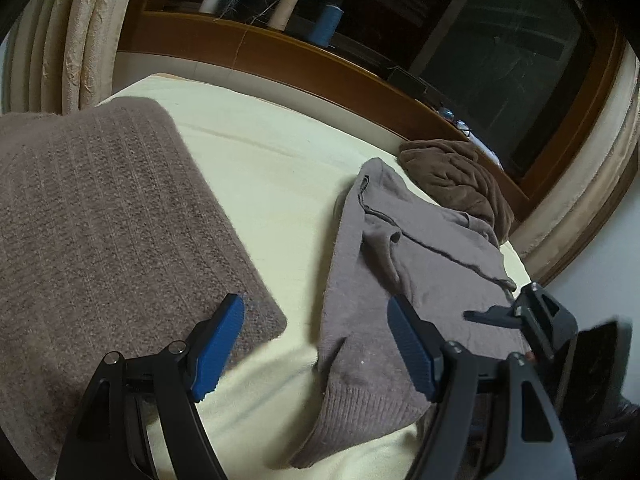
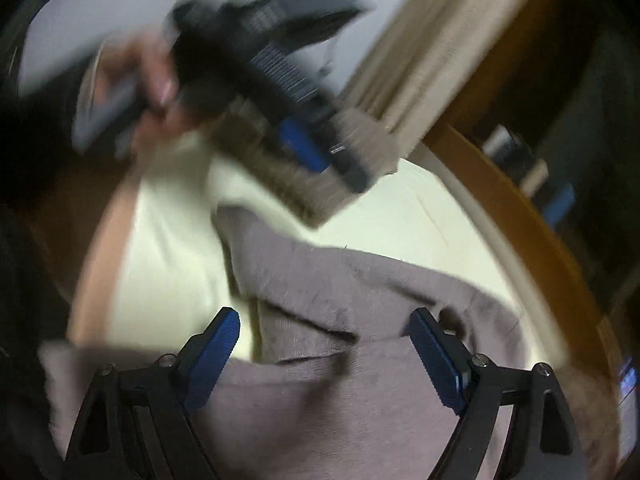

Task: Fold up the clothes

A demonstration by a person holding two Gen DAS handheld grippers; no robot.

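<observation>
A: The left tool (image 1: 316, 344) is hanging with its blue ribbed pads spread wide and gripping nothing, low in the left wrist frame. The rumpled taupe knit sweater (image 1: 404, 280) is lying right of centre on the pale yellow bed sheet (image 1: 272, 184), with the folded brown ribbed knit (image 1: 108, 216) filling the left side.

B: The right tool (image 2: 324, 348) is also gaping, hovering over that same sweater (image 2: 340, 380) at the bottom of its own frame. The knit is looking soft, light and floppy, so it is likely going to sag and stretch; pinching the ribbed hem (image 1: 360, 404) or a shoulder seam seems the best bet.

A: The right wrist view is smearing badly. The sleeves are lying tucked out of sight, and the dark brown crumpled garment (image 1: 460, 184) behind is showing no clear shape.
</observation>
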